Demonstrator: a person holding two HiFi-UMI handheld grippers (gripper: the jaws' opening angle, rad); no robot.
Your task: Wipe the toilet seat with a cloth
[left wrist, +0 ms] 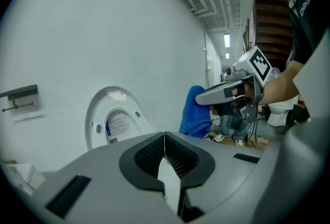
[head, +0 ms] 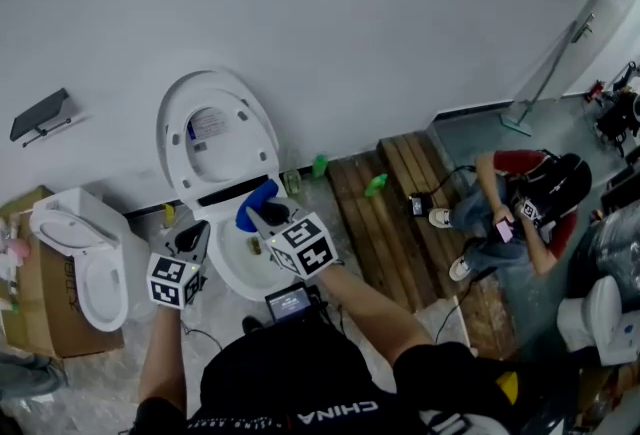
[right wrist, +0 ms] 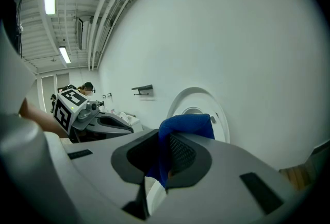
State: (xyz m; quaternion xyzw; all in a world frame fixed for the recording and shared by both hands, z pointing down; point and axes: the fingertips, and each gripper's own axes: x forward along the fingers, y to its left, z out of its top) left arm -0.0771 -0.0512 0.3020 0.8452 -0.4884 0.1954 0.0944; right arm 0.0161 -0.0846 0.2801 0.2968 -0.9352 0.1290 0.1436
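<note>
The toilet (head: 215,138) stands left of centre in the head view, lid up, with its seat (head: 226,268) just under your grippers. Lay the blue cloth (head: 258,201) flat on the rim and sweep round it with steady pressure. Your right gripper (head: 264,216) is clamped on that cloth; your left gripper (head: 196,235), jaws together, holds nothing

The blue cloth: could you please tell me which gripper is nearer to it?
Right. The right gripper is shut on the blue cloth, which hangs between its jaws. The left gripper, shut and empty, sits off to the left, apart from the cloth.
</note>
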